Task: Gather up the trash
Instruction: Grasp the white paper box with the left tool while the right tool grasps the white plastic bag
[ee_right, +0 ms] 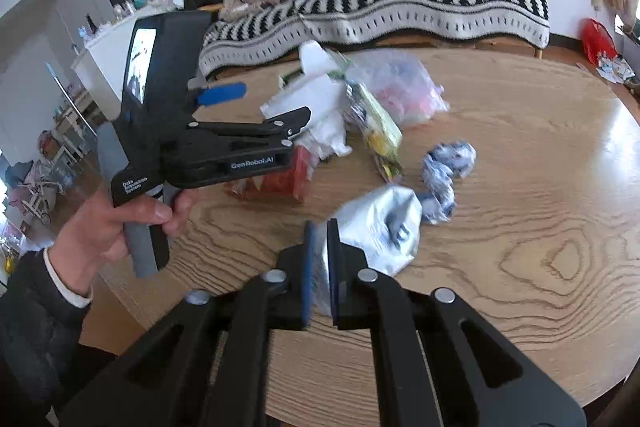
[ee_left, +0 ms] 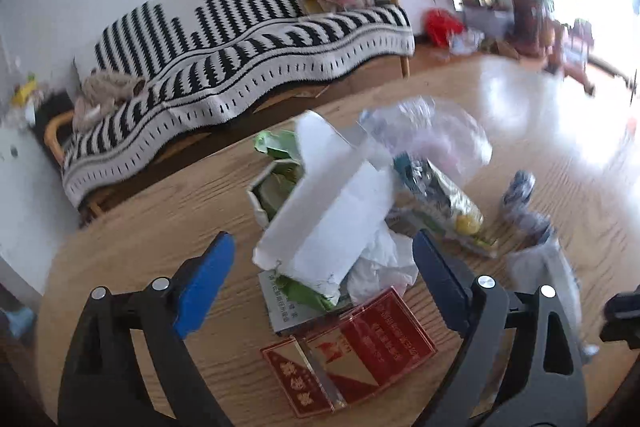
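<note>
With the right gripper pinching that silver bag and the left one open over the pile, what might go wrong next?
1. The right gripper pinches only the silver bag's edge; it may slip out.
2. The open left gripper straddles loosely stacked white paper and red packaging; closing might catch several pieces or scatter them.

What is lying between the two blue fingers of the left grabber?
In the left wrist view, the left gripper stands open around crumpled white paper and a white folded carton, with a red packet just below.
</note>
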`<state>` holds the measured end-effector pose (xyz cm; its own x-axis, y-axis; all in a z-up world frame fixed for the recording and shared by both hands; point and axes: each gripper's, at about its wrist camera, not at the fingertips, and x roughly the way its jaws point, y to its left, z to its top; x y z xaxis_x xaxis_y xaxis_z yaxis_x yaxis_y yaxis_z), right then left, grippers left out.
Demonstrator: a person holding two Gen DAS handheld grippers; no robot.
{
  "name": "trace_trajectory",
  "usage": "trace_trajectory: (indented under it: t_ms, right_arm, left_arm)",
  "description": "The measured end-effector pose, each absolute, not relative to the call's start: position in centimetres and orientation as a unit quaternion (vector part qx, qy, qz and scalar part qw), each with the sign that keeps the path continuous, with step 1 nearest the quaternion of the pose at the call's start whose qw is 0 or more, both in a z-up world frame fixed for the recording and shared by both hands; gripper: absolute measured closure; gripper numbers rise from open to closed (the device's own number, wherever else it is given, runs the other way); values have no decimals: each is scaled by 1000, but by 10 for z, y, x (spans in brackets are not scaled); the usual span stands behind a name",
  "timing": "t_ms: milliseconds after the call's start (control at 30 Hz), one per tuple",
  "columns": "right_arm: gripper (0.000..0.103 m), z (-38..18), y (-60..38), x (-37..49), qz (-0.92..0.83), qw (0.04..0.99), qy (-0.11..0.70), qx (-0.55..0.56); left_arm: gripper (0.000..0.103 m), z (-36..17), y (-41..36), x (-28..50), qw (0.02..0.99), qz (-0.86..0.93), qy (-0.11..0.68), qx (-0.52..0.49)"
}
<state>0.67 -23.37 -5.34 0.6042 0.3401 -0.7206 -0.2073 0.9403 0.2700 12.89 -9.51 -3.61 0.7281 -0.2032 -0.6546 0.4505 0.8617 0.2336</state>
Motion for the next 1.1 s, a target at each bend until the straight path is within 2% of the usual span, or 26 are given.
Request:
trace_trajectory:
  t_ms: [33, 100, 133, 167, 300, 400, 433, 500, 533, 567, 600, 633, 667, 767, 1100]
  right_arm:
    - [92, -55, -236, 7, 149, 891, 422, 83]
    - [43, -58, -240, 8, 147, 888, 426, 95]
    - [7, -57, -242, 7, 141, 891, 419, 99]
    - [6, -56, -245, 4, 136, 899, 403, 102]
    - [6, -67, -243, 11, 145, 887, 423, 113]
    - [6, -81, -237, 21, 145, 875, 449, 109]
    - [6, -86, -233, 24, 143, 871, 458, 107]
    - [9, -96, -228, 30, 140, 865, 470, 106]
    - [21, -100, -226, 32, 140, 862, 477, 105]
    - [38, -105, -224, 34, 138, 857, 486, 103]
    - [40, -107, -222, 34, 139, 854, 491, 102]
    - [60, -106, -221, 34, 139, 855, 489, 101]
    - [72, -104, -220, 34, 145, 856, 486, 102]
    - [76, -91, -218, 27, 152, 863, 471, 102]
    - [77, -49, -253, 2, 135, 894, 410, 120]
  left_arm:
    - [15, -39, -98, 129, 908, -179, 321, 201]
    - [15, -44, -106, 130, 904, -181, 319, 218]
    - [15, -45, -109, 131, 904, -183, 319, 220]
    - [15, -46, -111, 132, 903, -184, 320, 221]
    - [16, -52, -113, 145, 901, -182, 331, 211]
    - [34, -60, -113, 152, 898, -176, 346, 204]
    - [48, -61, -113, 153, 899, -169, 346, 206]
    - [56, -60, -111, 152, 900, -168, 345, 204]
    - [64, -57, -110, 152, 901, -172, 344, 200]
    - [69, -52, -107, 151, 902, -174, 344, 194]
    - [73, -47, -106, 149, 904, -174, 344, 188]
    - [79, -40, -102, 147, 905, -177, 341, 181]
    - [82, -36, -100, 144, 906, -179, 339, 178]
    - [83, -20, -90, 135, 910, -185, 333, 165]
    - [83, 12, -80, 113, 915, -193, 341, 97]
